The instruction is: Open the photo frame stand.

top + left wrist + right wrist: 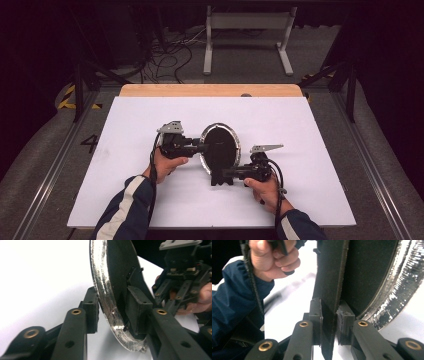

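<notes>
Mirror [220, 147]: upright between both claws, above the worktop [125, 200].
Right claw [329, 323]: pinches the stand [329, 290], steadying it.
Left claw [112, 312]: straddles the silver rim [100, 285], one pad touching, for tilting.

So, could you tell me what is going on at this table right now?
A person is working with a hand-held gripper in each hand on a round black disc with a silvery rim, held upright over the white table. The right gripper is clamped on a flat black panel attached to the disc. The left gripper straddles the disc's rim from the other side, one pad at its black face, the other pad looking just short of the back.
</notes>
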`<action>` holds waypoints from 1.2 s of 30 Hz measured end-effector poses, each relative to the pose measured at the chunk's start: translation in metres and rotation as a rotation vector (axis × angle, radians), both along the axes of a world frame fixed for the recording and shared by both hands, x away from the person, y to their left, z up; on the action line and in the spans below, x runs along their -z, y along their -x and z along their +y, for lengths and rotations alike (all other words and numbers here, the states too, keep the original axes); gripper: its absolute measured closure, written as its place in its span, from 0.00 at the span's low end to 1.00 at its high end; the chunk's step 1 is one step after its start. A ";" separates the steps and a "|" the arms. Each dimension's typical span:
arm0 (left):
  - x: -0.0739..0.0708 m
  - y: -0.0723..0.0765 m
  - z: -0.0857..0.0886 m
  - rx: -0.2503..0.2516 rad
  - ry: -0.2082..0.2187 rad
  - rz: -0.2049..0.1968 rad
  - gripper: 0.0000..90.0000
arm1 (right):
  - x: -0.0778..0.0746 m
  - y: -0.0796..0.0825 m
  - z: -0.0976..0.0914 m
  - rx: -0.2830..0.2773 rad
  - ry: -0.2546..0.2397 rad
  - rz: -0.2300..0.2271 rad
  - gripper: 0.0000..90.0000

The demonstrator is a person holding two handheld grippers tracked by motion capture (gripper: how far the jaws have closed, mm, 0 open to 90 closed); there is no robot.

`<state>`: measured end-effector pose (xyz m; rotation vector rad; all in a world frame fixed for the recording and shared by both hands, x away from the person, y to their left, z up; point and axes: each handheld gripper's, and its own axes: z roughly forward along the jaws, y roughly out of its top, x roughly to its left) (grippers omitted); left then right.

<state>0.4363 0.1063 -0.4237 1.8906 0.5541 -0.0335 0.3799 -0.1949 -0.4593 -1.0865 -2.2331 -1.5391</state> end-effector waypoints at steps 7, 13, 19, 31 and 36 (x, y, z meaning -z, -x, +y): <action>-0.012 0.011 -0.001 -0.034 -0.025 -0.101 0.78 | -0.003 0.001 0.000 0.010 -0.006 -0.014 0.86; -0.019 0.018 -0.004 -0.054 -0.043 -0.173 0.80 | -0.008 0.002 0.000 0.013 -0.007 -0.027 0.85; -0.024 0.025 -0.005 -0.069 -0.058 -0.245 0.83 | -0.010 0.003 0.000 0.013 -0.012 -0.042 0.85; -0.013 0.026 -0.001 -0.013 -0.037 -0.179 0.77 | -0.012 0.006 0.004 -0.005 0.020 -0.062 0.85; -0.007 0.026 0.001 -0.020 0.012 -0.147 0.78 | -0.011 0.007 0.003 -0.006 0.020 -0.064 0.85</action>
